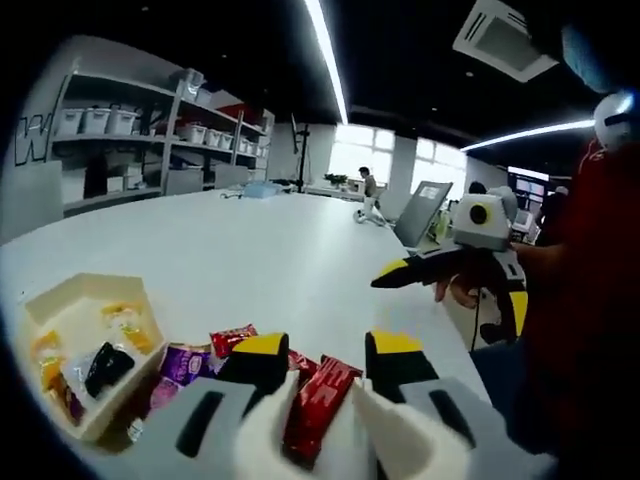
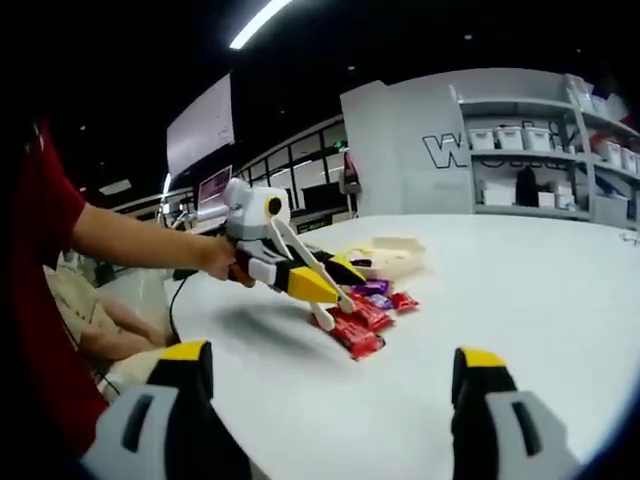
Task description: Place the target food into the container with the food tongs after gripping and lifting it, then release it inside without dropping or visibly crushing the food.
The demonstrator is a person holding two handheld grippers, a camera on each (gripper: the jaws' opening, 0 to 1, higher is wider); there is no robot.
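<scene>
The left hand-held gripper [image 2: 325,300] pinches white tongs [image 1: 340,440] around a red snack packet [image 1: 318,405] near the tabletop [image 1: 260,260] edge; the right hand-held gripper [image 2: 330,400] hangs spread apart.

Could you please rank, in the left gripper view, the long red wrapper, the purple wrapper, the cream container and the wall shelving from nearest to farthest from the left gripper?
1. Long red wrapper, between the left gripper jaws.
2. Purple wrapper, just to their left.
3. Cream container, at the left edge.
4. Wall shelving, far back left.
</scene>
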